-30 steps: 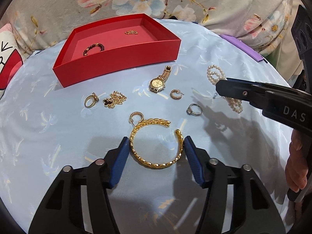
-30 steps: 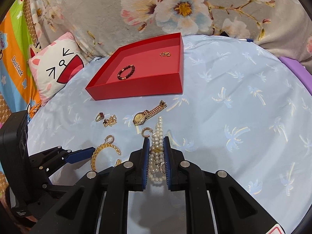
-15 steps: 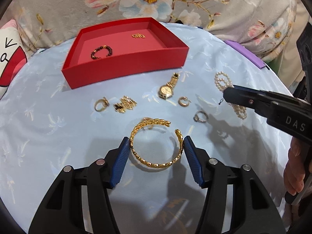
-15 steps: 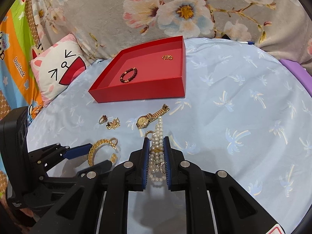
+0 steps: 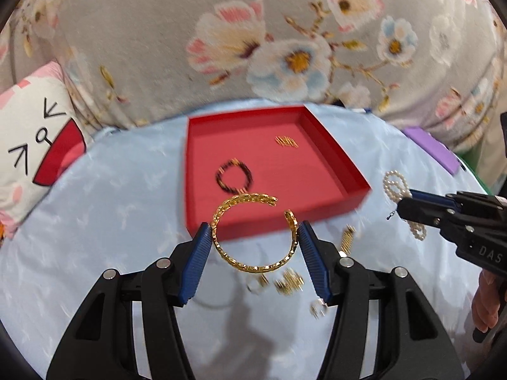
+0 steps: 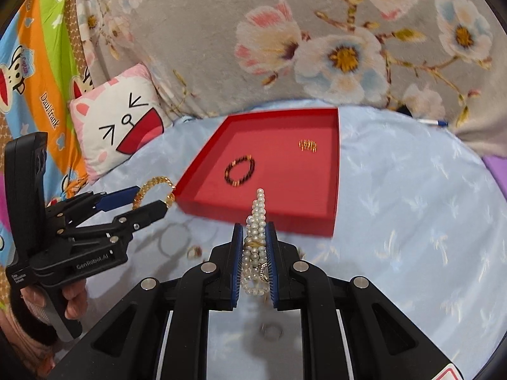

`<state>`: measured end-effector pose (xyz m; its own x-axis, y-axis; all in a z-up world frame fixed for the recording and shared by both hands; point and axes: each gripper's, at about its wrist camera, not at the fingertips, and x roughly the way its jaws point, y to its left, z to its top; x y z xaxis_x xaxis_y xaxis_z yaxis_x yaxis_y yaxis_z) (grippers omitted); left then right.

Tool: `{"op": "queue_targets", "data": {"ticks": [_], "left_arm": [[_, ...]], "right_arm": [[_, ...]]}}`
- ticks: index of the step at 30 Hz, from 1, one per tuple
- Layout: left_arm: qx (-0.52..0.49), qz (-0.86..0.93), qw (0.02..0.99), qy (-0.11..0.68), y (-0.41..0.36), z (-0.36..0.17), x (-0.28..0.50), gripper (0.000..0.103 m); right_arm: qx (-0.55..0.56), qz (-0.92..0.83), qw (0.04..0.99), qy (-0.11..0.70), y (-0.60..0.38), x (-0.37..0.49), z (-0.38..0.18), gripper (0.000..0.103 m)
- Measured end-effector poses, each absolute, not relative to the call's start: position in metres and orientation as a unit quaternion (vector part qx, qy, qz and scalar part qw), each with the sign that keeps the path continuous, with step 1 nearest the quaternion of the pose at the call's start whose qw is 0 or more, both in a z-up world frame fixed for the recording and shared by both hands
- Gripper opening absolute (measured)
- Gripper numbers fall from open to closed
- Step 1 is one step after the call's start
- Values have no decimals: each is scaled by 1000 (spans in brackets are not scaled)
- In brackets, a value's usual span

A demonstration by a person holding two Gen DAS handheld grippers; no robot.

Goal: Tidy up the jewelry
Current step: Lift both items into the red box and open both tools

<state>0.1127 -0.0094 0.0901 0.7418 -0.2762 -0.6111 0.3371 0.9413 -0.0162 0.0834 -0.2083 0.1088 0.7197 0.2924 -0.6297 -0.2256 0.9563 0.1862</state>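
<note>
On the left, the left hand-held gripper (image 5: 253,243) is held partly open around an open gold chain-link bangle (image 5: 253,231), whose outer sides are pinched between the blue ribbed pads (image 5: 199,259); the bangle is carried clear of the pale blue palm-print cloth (image 5: 111,221), just short of the near wall of the shallow red cardboard tray (image 5: 358,196). In the tray a dark beaded bracelet (image 5: 234,175) and a small gold chain piece (image 5: 286,141) are already laid. To the right, the right hand-held gripper (image 6: 255,253) is closed almost fully on a bunched white pearl strand (image 6: 257,221), its top loops standing above the jaws in front of the tray. A few small gold pieces, blurred, are left on the cloth below.

The carry is judged best finished by lifting both pieces over the near wall before lowering. The bangle should be released low over bare tray floor, beside the beaded bracelet, not on it. The pearls are best set down apart, so that nothing tangles.
</note>
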Motion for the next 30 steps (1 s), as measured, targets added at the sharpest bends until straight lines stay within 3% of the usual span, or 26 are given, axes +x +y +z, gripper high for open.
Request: {"op": "queue_targets", "data": {"ticks": [11,21,30], "left_arm": [[49,-139,943,299,-29,106,216,55],[39,-117,930,346,-42,80,299,55],[38,-106,919,377,-42,59,327,56]], "right_arm": [[71,114,923,361,-202,190,109,13],[72,90,910,399,-201,250,73,13],[62,73,902,421,-202,270,51,15]]}}
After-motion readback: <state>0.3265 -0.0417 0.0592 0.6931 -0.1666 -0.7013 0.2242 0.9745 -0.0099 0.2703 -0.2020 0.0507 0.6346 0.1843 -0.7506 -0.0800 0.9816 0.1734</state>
